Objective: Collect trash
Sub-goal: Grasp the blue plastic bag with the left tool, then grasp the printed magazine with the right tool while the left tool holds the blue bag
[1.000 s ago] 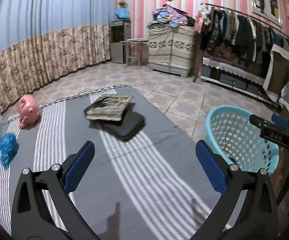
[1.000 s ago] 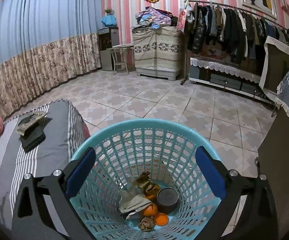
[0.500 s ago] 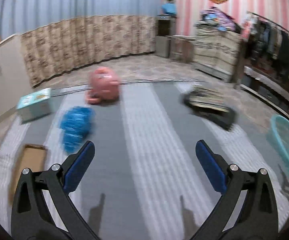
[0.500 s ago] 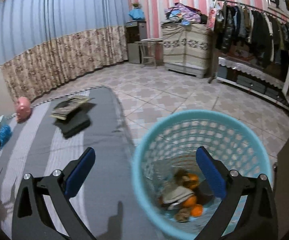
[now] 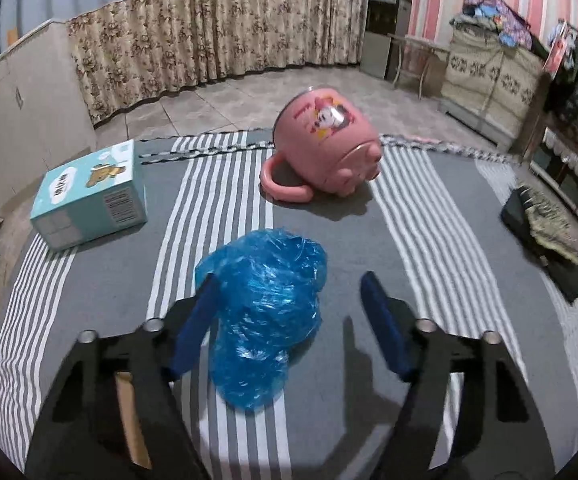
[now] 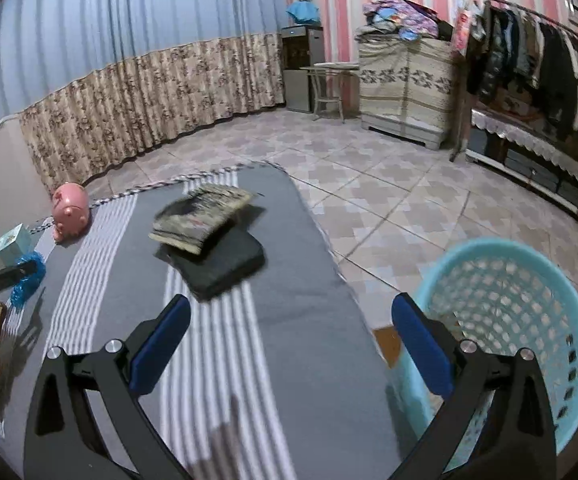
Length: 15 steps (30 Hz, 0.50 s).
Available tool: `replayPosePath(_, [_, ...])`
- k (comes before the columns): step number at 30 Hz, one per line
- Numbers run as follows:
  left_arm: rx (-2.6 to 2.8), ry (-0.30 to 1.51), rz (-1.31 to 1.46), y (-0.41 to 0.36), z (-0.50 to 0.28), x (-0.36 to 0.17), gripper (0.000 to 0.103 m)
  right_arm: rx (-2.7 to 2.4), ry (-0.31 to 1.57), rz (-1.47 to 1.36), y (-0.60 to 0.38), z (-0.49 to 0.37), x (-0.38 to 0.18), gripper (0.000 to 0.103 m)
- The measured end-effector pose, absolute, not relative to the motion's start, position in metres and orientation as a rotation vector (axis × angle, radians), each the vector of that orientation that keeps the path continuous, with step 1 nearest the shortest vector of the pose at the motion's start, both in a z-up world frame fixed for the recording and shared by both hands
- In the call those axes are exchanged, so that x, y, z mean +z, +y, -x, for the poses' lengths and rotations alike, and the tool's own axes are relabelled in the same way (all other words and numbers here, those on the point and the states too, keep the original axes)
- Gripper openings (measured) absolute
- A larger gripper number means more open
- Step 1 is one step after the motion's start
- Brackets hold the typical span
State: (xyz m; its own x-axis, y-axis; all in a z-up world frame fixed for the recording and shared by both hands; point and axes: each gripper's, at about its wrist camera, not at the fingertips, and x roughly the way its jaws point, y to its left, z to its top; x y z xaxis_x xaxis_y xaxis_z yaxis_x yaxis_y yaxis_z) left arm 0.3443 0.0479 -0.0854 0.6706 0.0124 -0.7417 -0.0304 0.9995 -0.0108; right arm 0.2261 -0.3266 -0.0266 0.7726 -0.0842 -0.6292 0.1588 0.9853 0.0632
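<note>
A crumpled blue plastic bag (image 5: 267,312) lies on the grey striped cloth (image 5: 429,240). My left gripper (image 5: 289,288) is open around it, the left finger touching the bag, the right finger apart from it. The bag also shows far left in the right wrist view (image 6: 29,280), with the left gripper's finger over it. My right gripper (image 6: 289,320) is open and empty above the cloth, beside the turquoise mesh basket (image 6: 529,320) on the floor at right.
A pink cartoon mug (image 5: 325,148) lies on its side behind the bag. A light blue box (image 5: 89,196) sits at left. A magazine on a black case (image 6: 209,244) lies mid-cloth. A brown cardboard piece (image 5: 129,420) is under my left gripper.
My left gripper has swung left and moved in on the blue bag, which now sits between its fingers. My right gripper has swung left away from over the basket.
</note>
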Motion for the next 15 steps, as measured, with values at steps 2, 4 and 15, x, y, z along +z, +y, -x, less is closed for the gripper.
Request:
replayPosePath(2, [0.010, 0.859, 0.027, 0.048, -0.350, -0.092, 0.048, -0.131, 0.680, -0.101, -0.318, -0.239, -0.023, 0.098])
replayPosePath(4, [0.006, 0.859, 0.025, 0.048, -0.351, -0.094, 0.037, -0.122, 0.689, -0.100, -0.308, -0.256, -0.021, 0.098])
replayPosePath(15, [-0.032, 0.718, 0.070, 0.057, -0.331, -0.076, 0.032, -0.146, 0.786, -0.049, -0.254, -0.356, -0.056, 0.098])
